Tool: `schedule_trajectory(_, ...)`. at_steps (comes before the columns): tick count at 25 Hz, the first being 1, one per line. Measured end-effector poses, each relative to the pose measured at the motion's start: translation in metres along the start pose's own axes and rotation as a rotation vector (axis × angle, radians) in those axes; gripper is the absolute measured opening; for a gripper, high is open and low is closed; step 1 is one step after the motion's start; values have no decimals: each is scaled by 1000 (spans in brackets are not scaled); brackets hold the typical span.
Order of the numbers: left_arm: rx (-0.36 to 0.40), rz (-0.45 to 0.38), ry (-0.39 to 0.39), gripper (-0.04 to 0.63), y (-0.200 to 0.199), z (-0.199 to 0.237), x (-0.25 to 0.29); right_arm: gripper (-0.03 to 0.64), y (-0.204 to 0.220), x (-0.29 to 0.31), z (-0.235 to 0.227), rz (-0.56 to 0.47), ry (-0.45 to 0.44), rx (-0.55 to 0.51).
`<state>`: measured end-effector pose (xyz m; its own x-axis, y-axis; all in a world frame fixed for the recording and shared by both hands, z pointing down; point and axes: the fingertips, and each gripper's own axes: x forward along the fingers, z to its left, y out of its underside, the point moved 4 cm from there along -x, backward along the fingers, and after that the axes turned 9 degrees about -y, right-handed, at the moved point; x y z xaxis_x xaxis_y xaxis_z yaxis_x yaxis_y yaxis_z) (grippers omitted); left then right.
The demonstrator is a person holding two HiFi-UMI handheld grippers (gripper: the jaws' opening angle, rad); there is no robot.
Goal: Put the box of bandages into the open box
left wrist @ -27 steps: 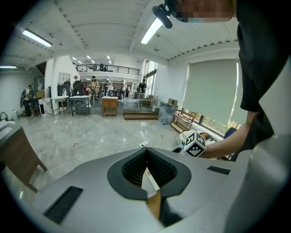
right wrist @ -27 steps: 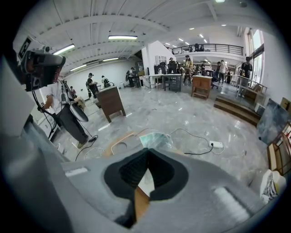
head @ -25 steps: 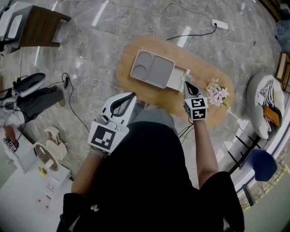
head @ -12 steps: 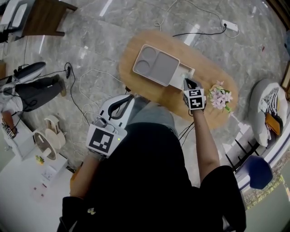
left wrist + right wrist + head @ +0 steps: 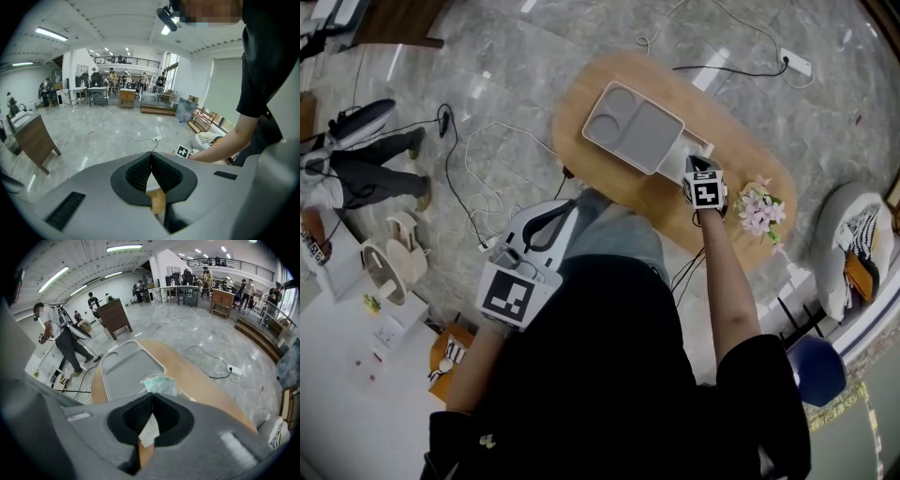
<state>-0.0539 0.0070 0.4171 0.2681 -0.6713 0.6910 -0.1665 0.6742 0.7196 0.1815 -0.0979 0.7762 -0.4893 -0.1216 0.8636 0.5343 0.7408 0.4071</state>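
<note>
Down by the person's left side, well short of the table, the left gripper (image 5: 570, 202) hangs with its jaws pressed together and nothing between them. Further out, the right arm reaches over the oval wooden table (image 5: 642, 199), and the right gripper (image 5: 694, 166) hovers there with its tips also shut tight and empty. Just beyond those tips lies the box of bandages (image 5: 159, 384), teal and white under a glossy wrap, at the near end of a grey two-well tray (image 5: 633, 128). It seems to rest in the white open box (image 5: 701, 148) beside the tray, though I can't tell if it's fully inside. Pink flowers (image 5: 759, 208) stand off to the right. Cables (image 5: 487, 173) trail across the marble floor beyond.
</note>
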Motion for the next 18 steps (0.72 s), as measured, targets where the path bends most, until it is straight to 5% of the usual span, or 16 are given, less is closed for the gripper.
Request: schedule_trajectory(18,-90,67,-81,12,22,22,-1,2,9,78,-33,132,8,146)
